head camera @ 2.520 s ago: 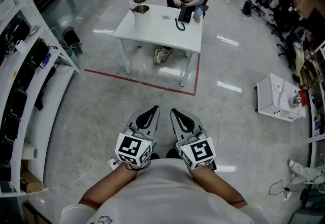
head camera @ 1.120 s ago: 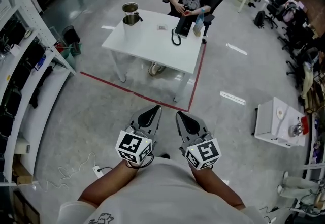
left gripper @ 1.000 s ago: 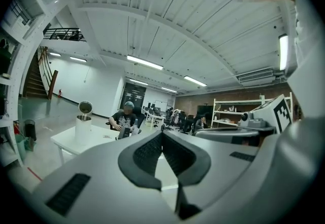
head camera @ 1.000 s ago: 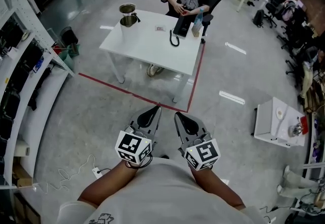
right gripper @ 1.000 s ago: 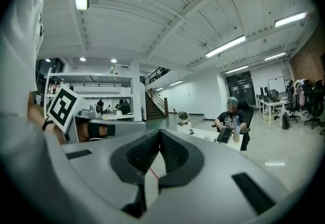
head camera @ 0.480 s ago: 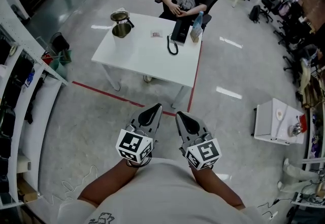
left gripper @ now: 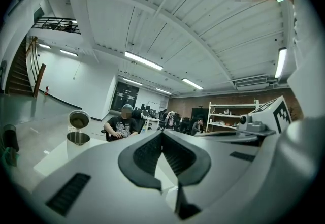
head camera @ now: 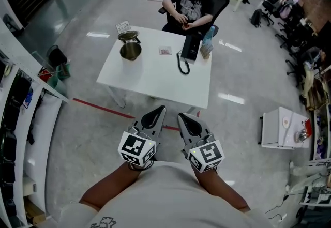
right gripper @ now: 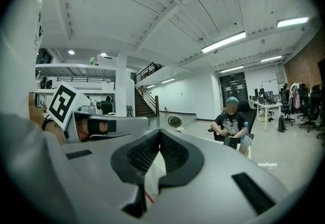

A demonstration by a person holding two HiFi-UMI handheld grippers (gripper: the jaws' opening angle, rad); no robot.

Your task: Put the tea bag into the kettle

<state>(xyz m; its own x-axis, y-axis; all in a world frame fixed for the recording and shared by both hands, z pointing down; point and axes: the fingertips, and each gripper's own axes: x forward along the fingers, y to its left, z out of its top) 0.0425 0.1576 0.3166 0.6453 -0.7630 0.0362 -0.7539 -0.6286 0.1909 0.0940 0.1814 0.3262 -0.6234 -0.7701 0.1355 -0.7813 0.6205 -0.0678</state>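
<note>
Left gripper [head camera: 156, 113] and right gripper [head camera: 183, 118] both had jaws fully together and empty, held level near the body, well short of the surface [head camera: 155, 79]. Tea bag [head camera: 165, 50] lay on it at 12 o'clock, at 3 o'clock of the lid-up kettle [head camera: 130, 51]. Best approach looked like: get close, open one gripper, pinch the bag by its edge, drop it through the kettle mouth.
</note>
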